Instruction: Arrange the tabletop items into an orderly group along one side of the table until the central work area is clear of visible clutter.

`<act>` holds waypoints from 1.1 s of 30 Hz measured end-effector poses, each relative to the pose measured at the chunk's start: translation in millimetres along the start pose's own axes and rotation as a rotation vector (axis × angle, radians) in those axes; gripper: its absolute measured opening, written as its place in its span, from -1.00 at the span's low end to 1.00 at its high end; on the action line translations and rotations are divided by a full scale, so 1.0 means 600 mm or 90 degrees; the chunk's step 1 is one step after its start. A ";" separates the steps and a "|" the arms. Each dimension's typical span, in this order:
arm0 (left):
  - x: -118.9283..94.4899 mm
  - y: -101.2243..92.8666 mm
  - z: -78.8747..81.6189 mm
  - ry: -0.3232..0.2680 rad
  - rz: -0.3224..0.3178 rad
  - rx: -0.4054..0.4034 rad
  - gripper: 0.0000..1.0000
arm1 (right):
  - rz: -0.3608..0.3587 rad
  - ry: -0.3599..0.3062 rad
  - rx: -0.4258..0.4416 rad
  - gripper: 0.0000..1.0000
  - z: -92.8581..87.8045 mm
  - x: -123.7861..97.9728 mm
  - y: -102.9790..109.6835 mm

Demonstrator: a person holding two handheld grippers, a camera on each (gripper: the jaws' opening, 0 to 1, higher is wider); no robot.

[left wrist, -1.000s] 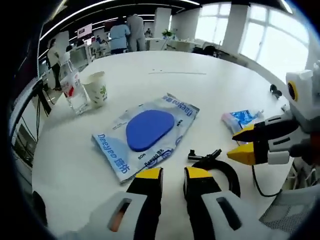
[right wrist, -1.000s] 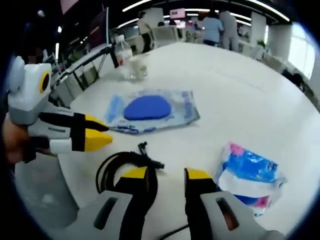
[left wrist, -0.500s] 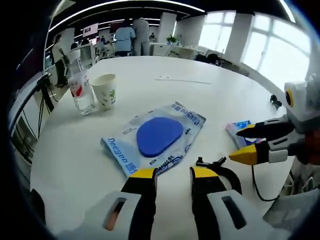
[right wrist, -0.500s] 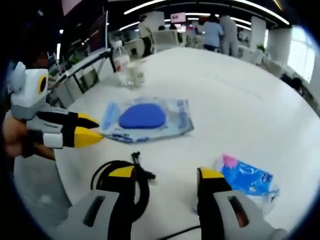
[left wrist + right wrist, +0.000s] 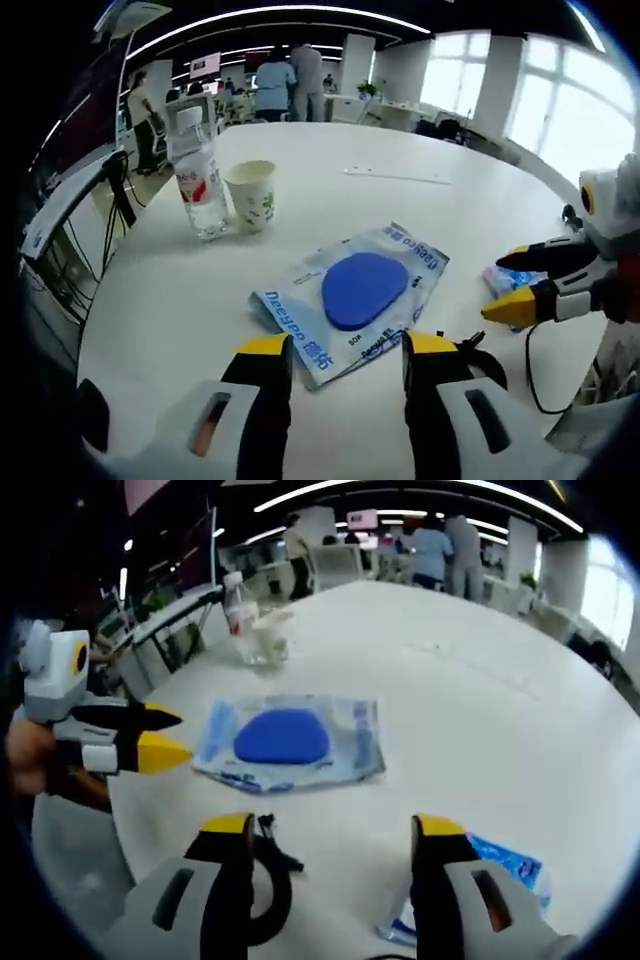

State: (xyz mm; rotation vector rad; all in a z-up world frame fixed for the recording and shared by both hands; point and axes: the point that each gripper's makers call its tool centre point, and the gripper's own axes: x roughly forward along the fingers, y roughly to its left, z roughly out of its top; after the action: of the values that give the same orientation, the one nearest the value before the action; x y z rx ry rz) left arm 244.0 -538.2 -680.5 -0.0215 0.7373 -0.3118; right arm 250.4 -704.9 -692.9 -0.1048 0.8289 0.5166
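Both grippers hung over the near edge of the round white table (image 5: 420,140), empty and with their jaws spread wide. The left gripper (image 5: 342,350) pointed almost straight at the clear packet with the blue pad (image 5: 362,290), whose near corner lay just ahead of its jaws; the packet's long axis ran slantwise, from that near corner away to the right. In the right gripper view the same packet (image 5: 290,738) sat further ahead and a little left of the right gripper (image 5: 332,830), so the left one was the nearer of the two. The coiled black cable (image 5: 270,880) lay close under the right gripper's left jaw, and the blue tissue pack (image 5: 505,865) lay just beside its right jaw, at the table's edge. The water bottle (image 5: 200,185) and the paper cup (image 5: 250,195) stood upright, side by side, well apart from the packet toward the far left. Gathering probably ought to start with the packet, pushed toward that standing pair.
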 end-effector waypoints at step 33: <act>0.026 0.017 0.008 0.029 -0.018 0.019 0.53 | 0.048 0.017 0.044 0.66 0.057 0.054 -0.024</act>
State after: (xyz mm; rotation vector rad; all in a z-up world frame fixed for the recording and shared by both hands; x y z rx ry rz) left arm 260.9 -533.2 -688.4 0.0031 0.7777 -0.3503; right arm 299.0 -694.8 -694.8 -0.0172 0.8781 0.5583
